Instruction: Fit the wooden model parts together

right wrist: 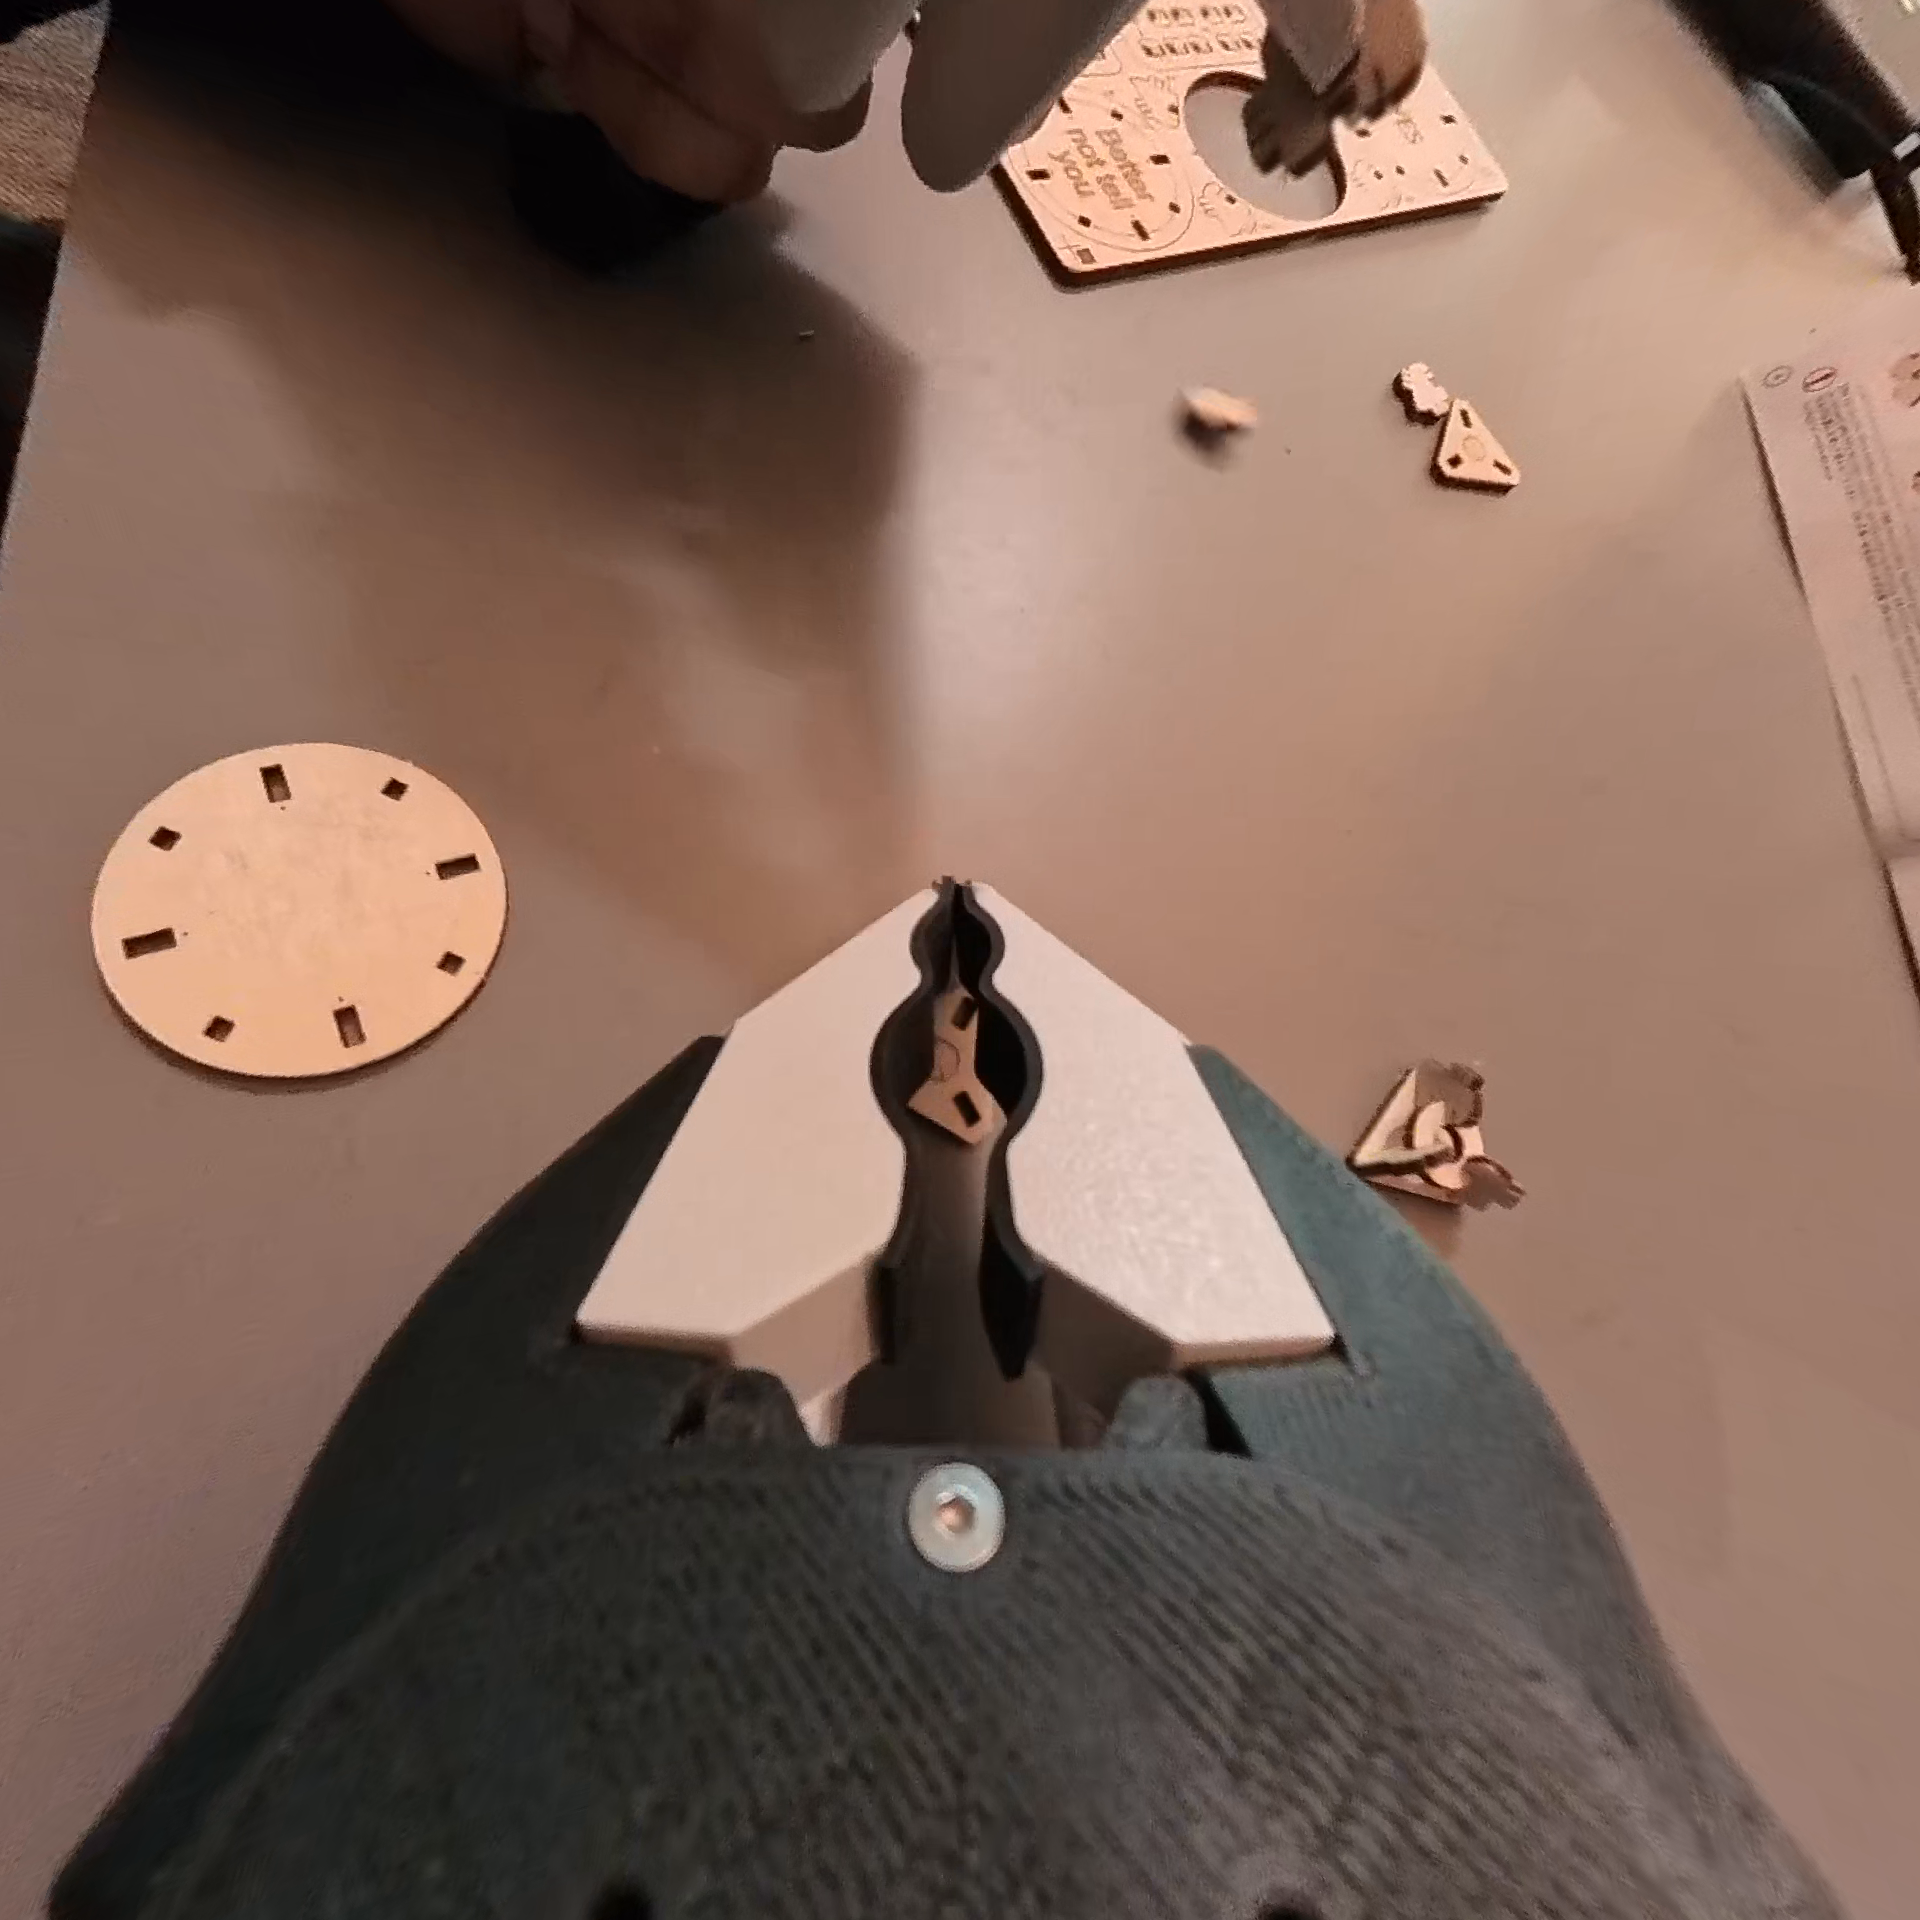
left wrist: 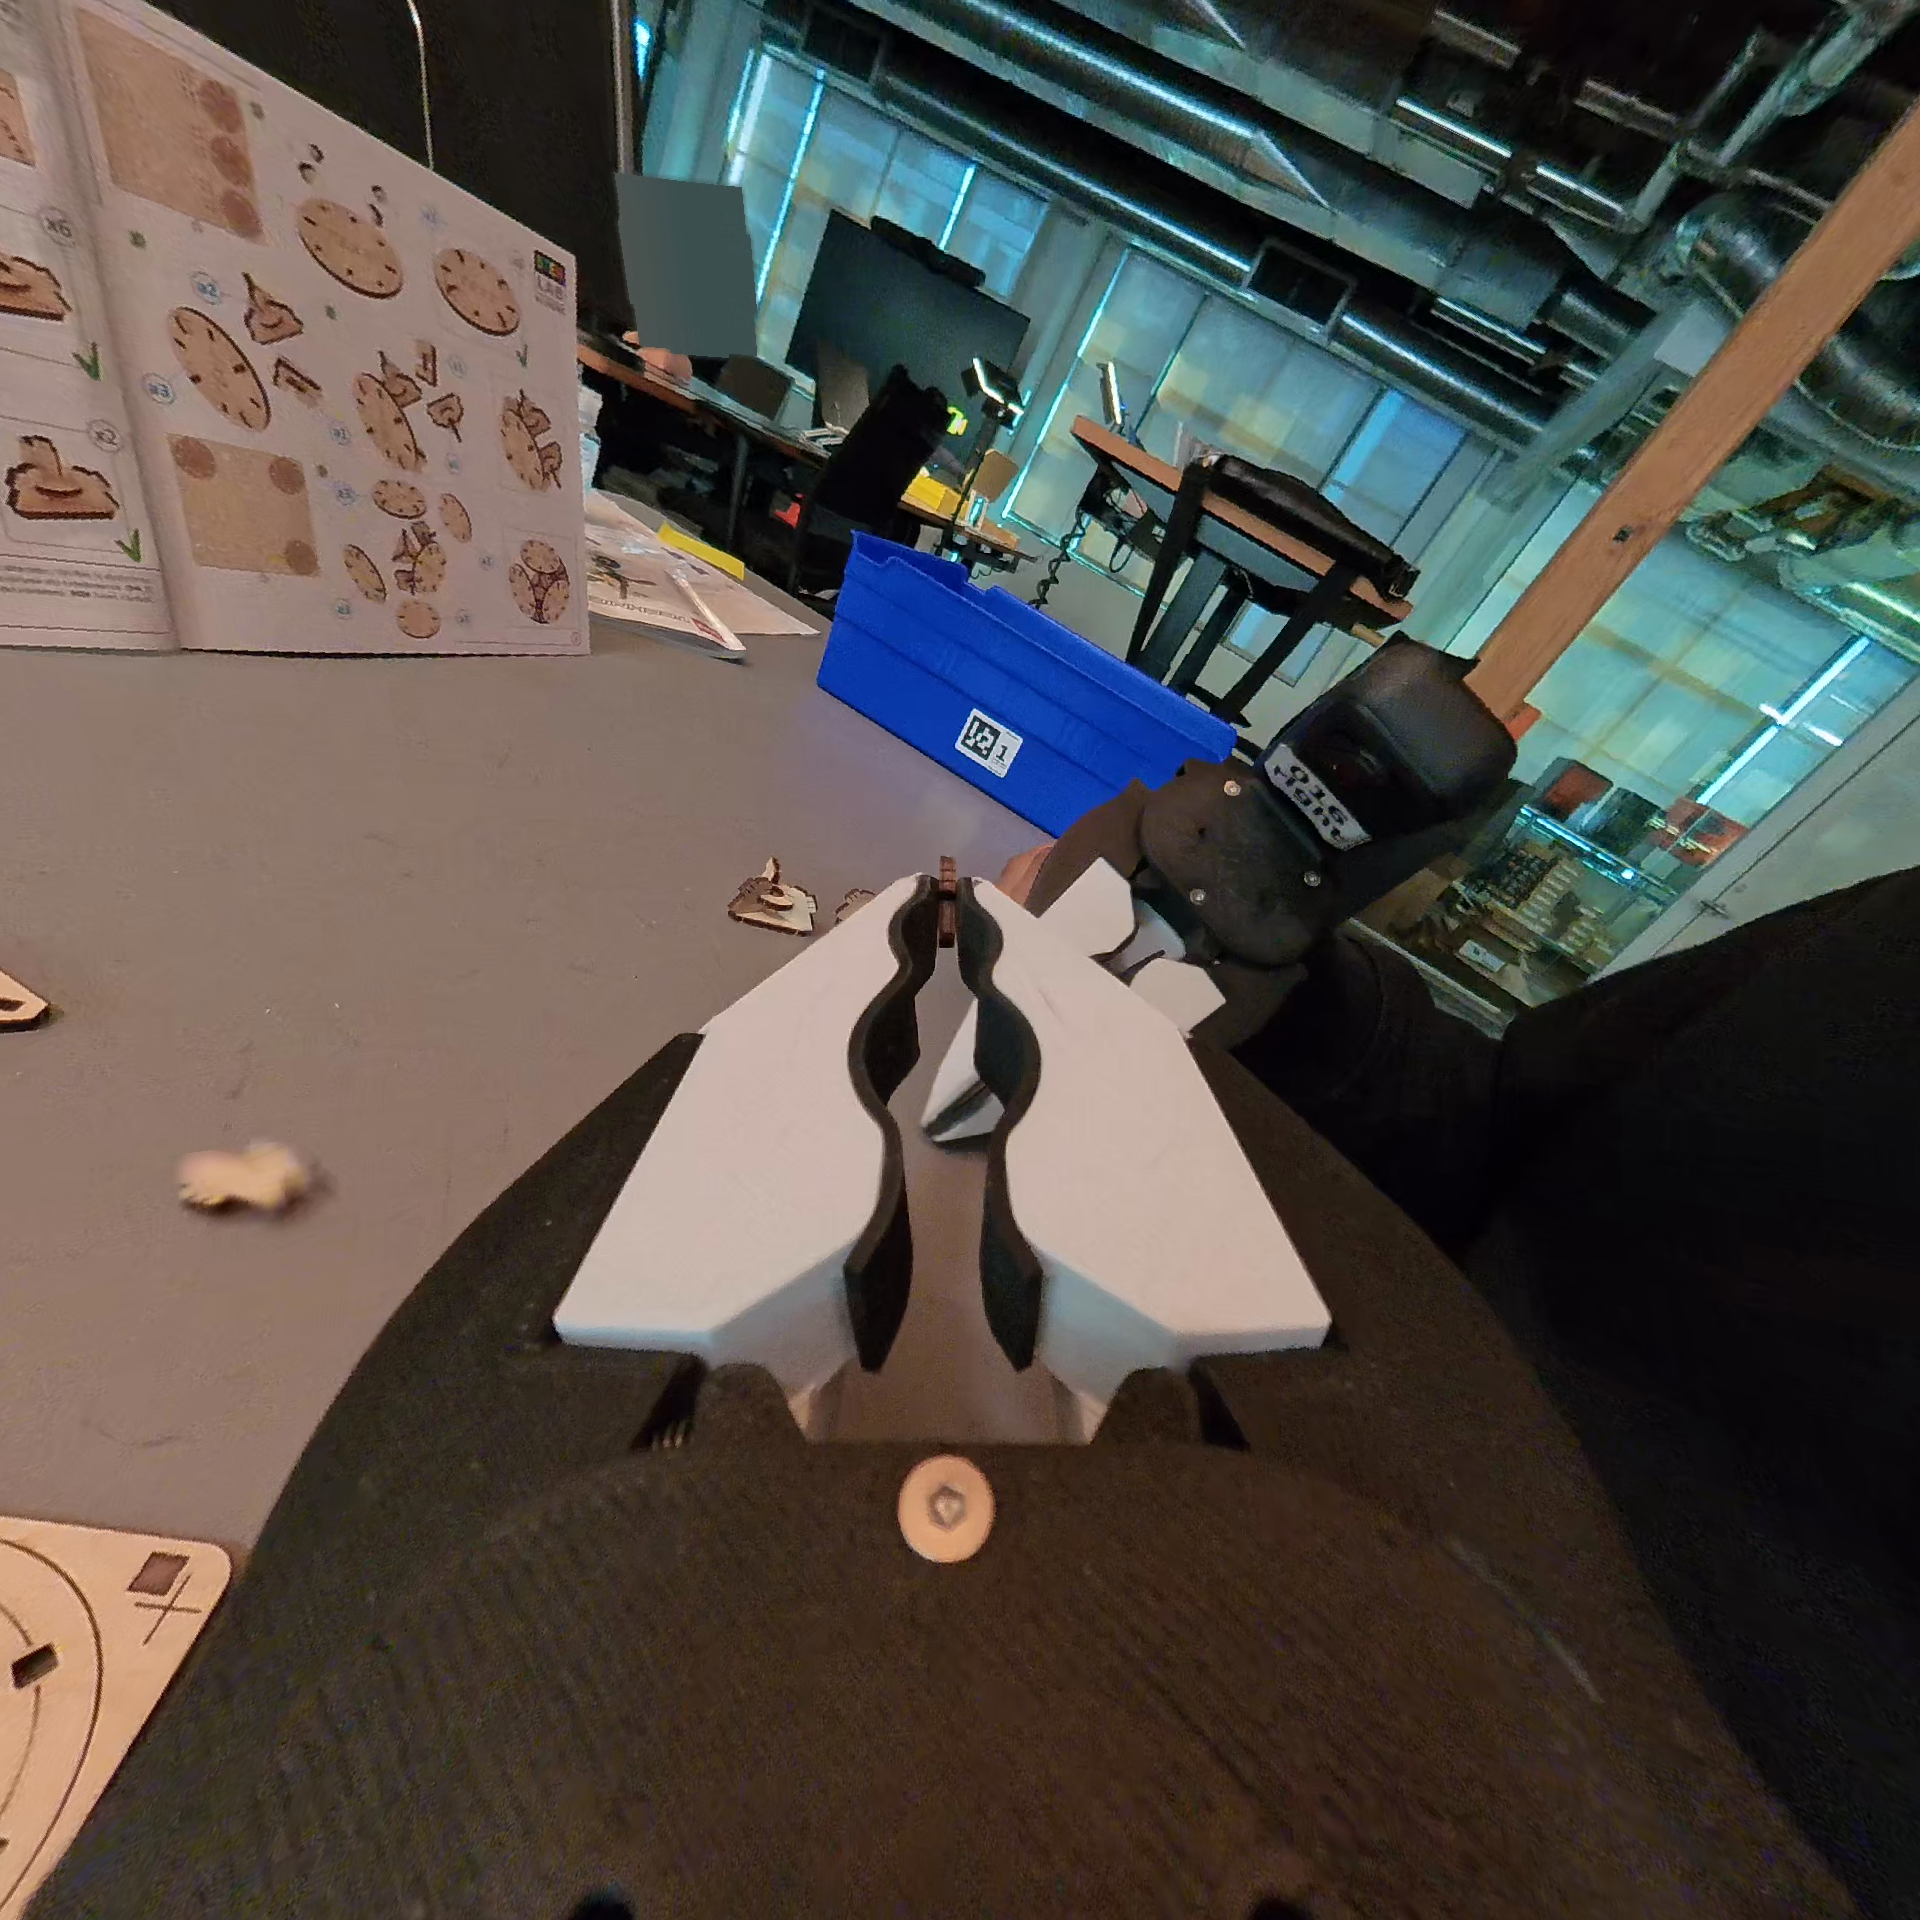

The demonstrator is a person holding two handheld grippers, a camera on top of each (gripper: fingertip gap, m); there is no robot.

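The wood piece [left wrist: 945, 902] is pinched edge-on between the tips of the left gripper [left wrist: 943, 906], in the middle of the left view. The tips are almost shut and press on both its sides, so it stands up thin and steady, with a bit poking out past them.

The right gripper [right wrist: 951, 896] is shut tight at its tips too. A flat, pale wood piece with little slots [right wrist: 951, 1075] sits in the round hollow between its pads, low in the middle of the right view. Its far end runs up into the closed tips, so it looks gripped there.

Just past the right gripper, at the left of its view, a round disc [right wrist: 299, 906] lies flat on the grey table [right wrist: 1143, 675]. A small built part [right wrist: 1429, 1143] lies at the right. Farther up, a wood sheet [right wrist: 1247, 135] lies flat at the top.

In the left view, a blue bin [left wrist: 997, 696] sits far back. An open booklet [left wrist: 291, 343] stands at the upper left, facing the worker so it can be read.
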